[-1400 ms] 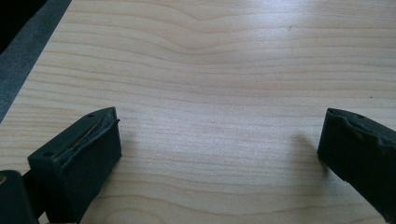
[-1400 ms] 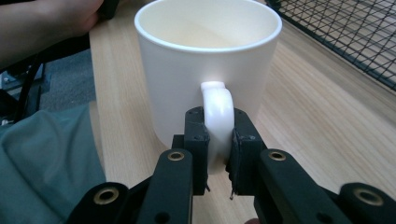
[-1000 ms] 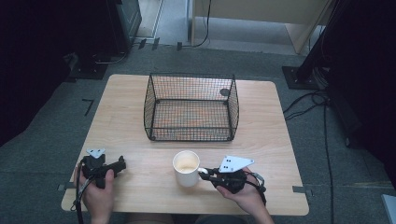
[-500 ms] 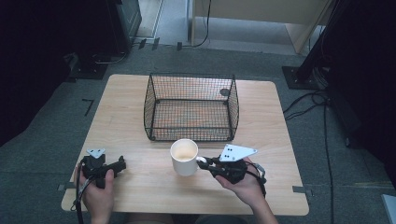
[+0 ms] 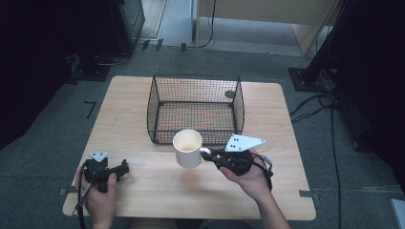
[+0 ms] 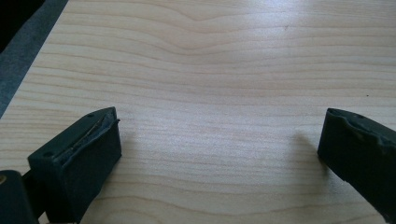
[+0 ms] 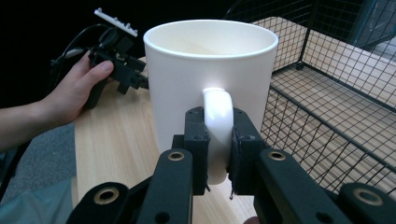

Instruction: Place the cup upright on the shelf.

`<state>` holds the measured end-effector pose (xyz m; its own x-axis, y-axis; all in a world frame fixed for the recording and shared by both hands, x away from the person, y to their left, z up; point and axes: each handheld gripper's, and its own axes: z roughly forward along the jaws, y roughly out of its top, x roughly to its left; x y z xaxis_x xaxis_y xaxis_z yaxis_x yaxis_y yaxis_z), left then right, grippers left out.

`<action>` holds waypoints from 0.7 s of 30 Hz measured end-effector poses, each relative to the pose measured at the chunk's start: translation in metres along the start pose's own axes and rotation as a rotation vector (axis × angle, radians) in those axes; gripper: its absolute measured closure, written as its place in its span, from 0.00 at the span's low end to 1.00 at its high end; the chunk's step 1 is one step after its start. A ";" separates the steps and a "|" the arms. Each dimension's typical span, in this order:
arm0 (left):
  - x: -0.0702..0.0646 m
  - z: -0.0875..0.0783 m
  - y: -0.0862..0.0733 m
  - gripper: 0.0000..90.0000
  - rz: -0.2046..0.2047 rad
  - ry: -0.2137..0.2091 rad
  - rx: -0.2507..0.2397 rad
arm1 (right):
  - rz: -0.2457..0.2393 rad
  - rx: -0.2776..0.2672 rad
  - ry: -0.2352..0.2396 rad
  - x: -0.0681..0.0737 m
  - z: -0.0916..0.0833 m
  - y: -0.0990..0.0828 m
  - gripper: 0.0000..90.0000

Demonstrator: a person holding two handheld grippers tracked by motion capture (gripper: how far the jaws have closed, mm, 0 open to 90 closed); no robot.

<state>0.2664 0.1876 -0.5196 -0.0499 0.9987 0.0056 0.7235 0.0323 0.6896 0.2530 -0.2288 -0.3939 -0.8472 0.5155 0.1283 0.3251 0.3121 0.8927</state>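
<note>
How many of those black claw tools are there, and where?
2. The left gripper rests on the wooden table near its front left corner, jaws open and empty. The right gripper is clamped on the handle of the white mug, in front of the wire basket.

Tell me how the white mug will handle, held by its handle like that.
The mug looks like glazed ceramic: probably rigid, fairly heavy, breakable. The right tool pinches only its glossy handle, so it may slip or swing. Its wide body should stand steadily once set down.
</note>
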 end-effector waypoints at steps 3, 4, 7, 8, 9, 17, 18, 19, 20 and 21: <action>0.000 0.000 0.000 0.00 0.000 0.000 0.000 | 0.001 -0.003 -0.007 -0.002 0.000 0.004 0.90; -0.001 0.000 0.000 0.00 0.002 0.000 0.001 | 0.000 -0.004 -0.015 -0.004 0.000 0.008 0.90; 0.000 0.000 0.000 0.00 0.005 -0.001 0.002 | 0.003 -0.011 -0.024 -0.006 0.001 0.013 0.90; 0.000 0.000 0.000 0.00 0.005 0.000 0.001 | 0.004 -0.015 -0.026 -0.006 0.001 0.015 0.90; 0.000 0.000 0.000 0.00 0.005 -0.001 0.001 | 0.003 -0.019 -0.030 -0.007 0.002 0.016 0.90; 0.000 0.000 0.000 0.00 0.006 -0.002 0.003 | 0.012 -0.068 -0.066 -0.017 0.005 0.029 0.90; 0.000 0.000 0.000 0.00 0.007 -0.003 0.003 | 0.013 -0.077 -0.071 -0.019 0.005 0.031 0.90; 0.000 0.000 0.000 0.00 0.007 -0.003 0.005 | 0.014 -0.083 -0.074 -0.020 0.005 0.033 0.90; 0.000 0.000 0.000 0.00 0.008 -0.004 0.005 | 0.014 -0.089 -0.078 -0.022 0.006 0.035 0.90; -0.001 0.000 0.000 0.00 0.005 -0.004 0.003 | 0.016 -0.092 -0.081 -0.024 0.006 0.037 0.90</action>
<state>0.2667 0.1870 -0.5194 -0.0439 0.9990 0.0059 0.7257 0.0278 0.6875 0.2875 -0.2247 -0.3660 -0.8045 0.5836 0.1104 0.2947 0.2308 0.9273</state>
